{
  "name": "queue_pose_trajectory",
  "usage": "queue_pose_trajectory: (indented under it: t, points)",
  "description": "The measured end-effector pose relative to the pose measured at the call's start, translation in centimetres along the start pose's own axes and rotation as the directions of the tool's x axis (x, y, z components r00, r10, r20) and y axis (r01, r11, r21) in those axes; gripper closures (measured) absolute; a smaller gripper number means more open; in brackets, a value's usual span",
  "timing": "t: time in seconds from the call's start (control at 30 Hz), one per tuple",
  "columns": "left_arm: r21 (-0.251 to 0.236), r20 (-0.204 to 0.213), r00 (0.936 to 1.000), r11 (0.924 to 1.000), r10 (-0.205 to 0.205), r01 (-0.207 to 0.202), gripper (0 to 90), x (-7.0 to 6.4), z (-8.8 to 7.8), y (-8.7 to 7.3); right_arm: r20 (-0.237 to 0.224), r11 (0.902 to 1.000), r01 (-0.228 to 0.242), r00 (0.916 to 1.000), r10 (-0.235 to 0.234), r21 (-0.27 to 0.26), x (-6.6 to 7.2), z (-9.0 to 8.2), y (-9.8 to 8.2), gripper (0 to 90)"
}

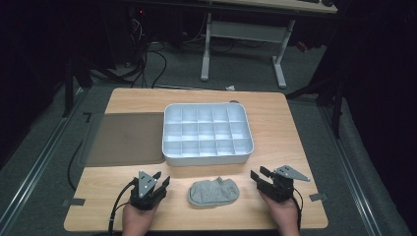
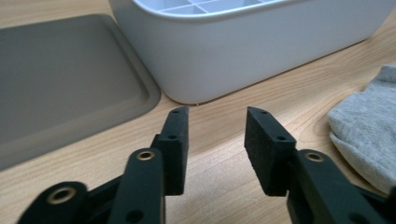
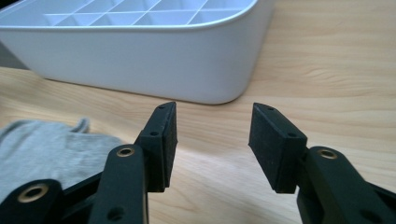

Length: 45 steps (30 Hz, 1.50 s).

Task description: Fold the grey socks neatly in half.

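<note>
A crumpled grey sock (image 1: 214, 191) lies on the wooden table (image 1: 290, 137) near its front edge, between my two grippers. Behind it stands a white tray (image 1: 206, 157) divided into several empty compartments. My left gripper (image 1: 162, 178) rests on the table left of the sock, open and empty. My right gripper (image 1: 259, 173) sits right of the sock, also open and empty. In the left gripper view the sock (image 2: 369, 135) lies to the right of the open gripper (image 2: 217, 114), with the tray wall (image 2: 233, 51) ahead. In the right gripper view the sock (image 3: 42, 144) lies left of the open gripper (image 3: 212, 109).
A flat grey lid or mat (image 1: 128, 137) lies left of the tray, reaching the table's left edge. Beyond the table stand a white desk frame (image 1: 243, 34) and cables on a dark floor. Bare wood shows right of the tray.
</note>
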<state>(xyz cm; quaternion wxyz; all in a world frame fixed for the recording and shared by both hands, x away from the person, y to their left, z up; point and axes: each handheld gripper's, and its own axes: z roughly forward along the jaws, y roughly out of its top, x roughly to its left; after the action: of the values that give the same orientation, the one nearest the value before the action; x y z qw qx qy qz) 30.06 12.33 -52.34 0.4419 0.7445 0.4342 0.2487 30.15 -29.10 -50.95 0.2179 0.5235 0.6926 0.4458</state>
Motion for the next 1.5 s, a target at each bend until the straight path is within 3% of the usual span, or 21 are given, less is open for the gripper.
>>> queue_pose_trajectory:
  t: [0.03,0.1,0.4,0.67,0.87,1.27,1.33,1.5]
  points:
    - [-0.001,-0.001,1.0,1.0,0.002,-0.002,59.4,-0.1,0.0,0.1,0.043,0.9995,0.028,0.9987,-0.027,-0.018,0.2,-0.3,-0.2,48.5]
    - [-0.002,0.012,0.9999,1.0,-0.004,0.004,59.3,-0.1,0.1,0.2,0.07,0.9979,0.054,0.9962,-0.052,-0.035,0.4,-0.6,-0.5,49.8]
    - [0.015,0.045,0.9989,0.9998,-0.013,0.012,58.2,-0.4,0.0,0.0,0.022,0.9991,0.042,0.9989,-0.041,-0.01,0.5,-0.7,-1.5,48.1]
    - [0.047,0.091,0.9958,0.9988,-0.012,0.007,61.8,-0.2,0.2,-0.1,0.018,0.9978,0.064,0.9978,-0.064,0.017,1.2,0.0,-1.5,47.8]
    - [0.048,0.102,0.9948,0.9988,-0.003,-0.002,62.5,-0.7,0.2,-0.1,0.012,0.9972,0.072,0.9973,-0.072,0.02,1.5,0.0,-1.6,47.5]
    - [0.038,0.15,0.9887,0.9992,0.002,-0.008,67.4,-1.9,0.1,0.1,-0.022,0.9967,0.076,0.9969,-0.075,0.029,2.4,-0.1,-1.7,52.1]
    - [0.032,0.159,0.987,0.9991,0.023,-0.028,69.1,-2.5,0.1,0.2,-0.032,0.9965,0.077,0.9966,-0.076,0.033,2.6,-0.1,-1.8,53.9]
    - [0.032,0.177,0.9838,0.999,0.026,-0.032,69.3,-3.3,0.2,0.3,-0.054,0.9961,0.076,0.9958,-0.074,0.044,3.1,-0.1,-1.9,56.5]
